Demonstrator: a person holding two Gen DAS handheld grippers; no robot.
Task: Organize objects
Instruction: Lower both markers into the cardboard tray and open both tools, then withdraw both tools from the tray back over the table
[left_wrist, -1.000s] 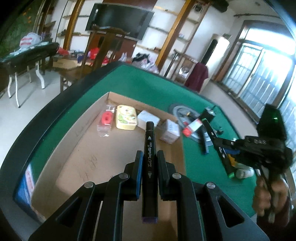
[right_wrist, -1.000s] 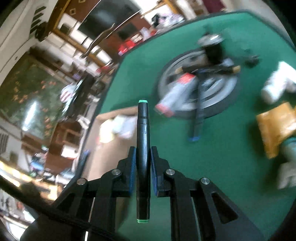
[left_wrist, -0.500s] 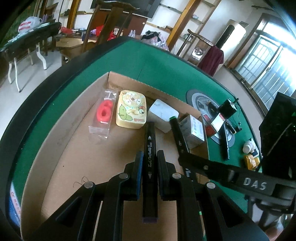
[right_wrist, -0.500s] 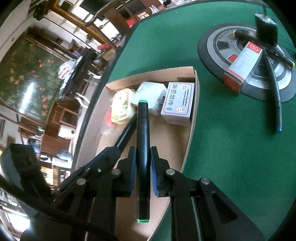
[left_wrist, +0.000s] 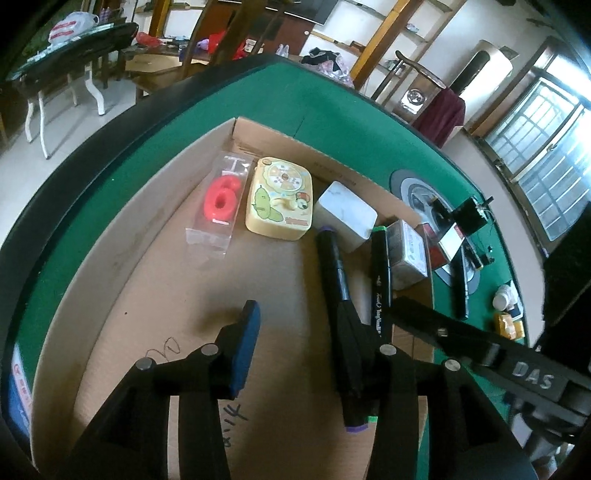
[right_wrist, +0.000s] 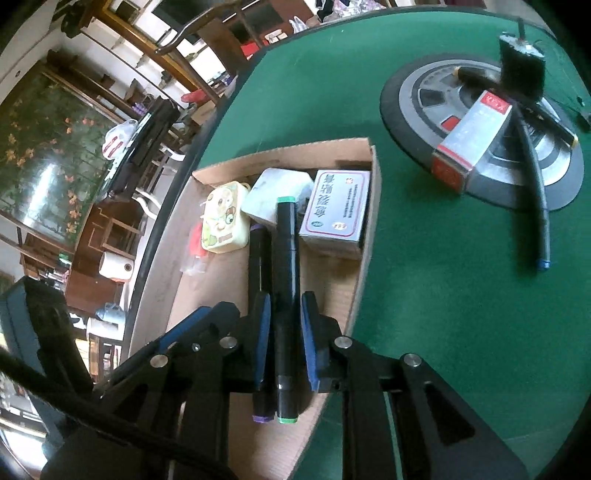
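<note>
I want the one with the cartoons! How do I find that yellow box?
Look in the cardboard tray on the green table. At its far end, the yellow box sits between a red six and a white box; only it has cartoons.

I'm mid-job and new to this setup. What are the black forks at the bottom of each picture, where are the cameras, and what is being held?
There is no robot. A person holds a two-finger tool in each hand, and each tool carries a wide-angle camera looking along its jaws. One picture comes from the left gripper, the other from the right gripper. Both are over a cardboard box on a green table. In the box lie a red number-six candle, a yellow case, a white box and a medicine box. The left jaws are opening, and the purple-capped marker lies loose against one of them. The right jaws are closed on the green-capped marker.
</note>
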